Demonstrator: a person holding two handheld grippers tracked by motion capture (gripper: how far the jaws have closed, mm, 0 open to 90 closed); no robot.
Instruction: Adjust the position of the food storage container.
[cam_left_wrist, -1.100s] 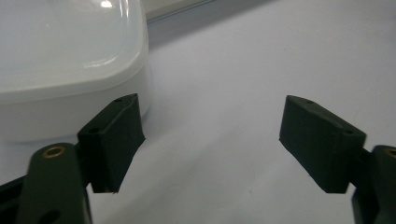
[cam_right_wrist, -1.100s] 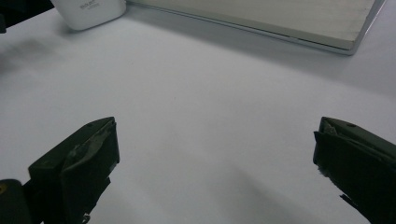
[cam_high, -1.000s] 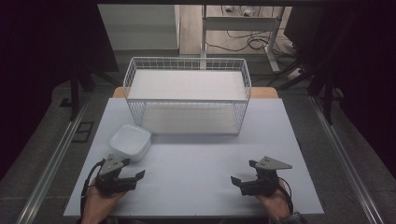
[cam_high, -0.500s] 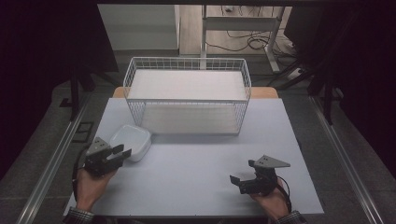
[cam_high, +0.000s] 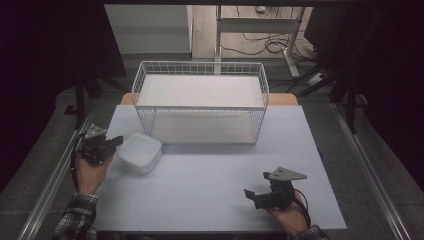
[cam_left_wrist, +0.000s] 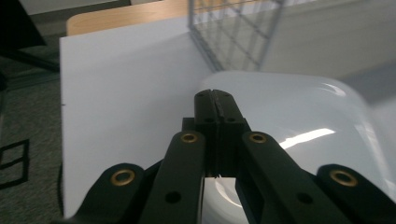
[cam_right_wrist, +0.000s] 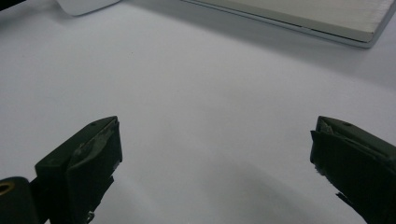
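Nearest to us, our right gripper (cam_high: 251, 194) rested low on the white table (cam_high: 210, 190) at its near right part, held in the right hand (cam_high: 290, 216). In the right gripper view its 2 black jaws stood wide apart, with bare table between them and nothing held.

Farther out on the left, our left hand (cam_high: 90, 172) carried the left gripper (cam_high: 118, 141) just beside the white bowl (cam_high: 140, 151), at the bowl's left edge. Its jaws had just been closing. In the left gripper view the 2 jaws (cam_left_wrist: 215, 100) met face to face with only a thin seam between them, and we saw nothing caught in that seam. The tips lay over the bowl's near rim (cam_left_wrist: 299, 116); whether they touched it we could not tell.

The bowl itself sat on the table, left of the middle, near the front left corner of the wire basket (cam_high: 200, 102) and apart from it.

Farthest away, the white wire basket stood along the back of the table. Beyond it lay a dark floor with cables (cam_high: 245, 50) and the legs of a frame (cam_high: 218, 30).
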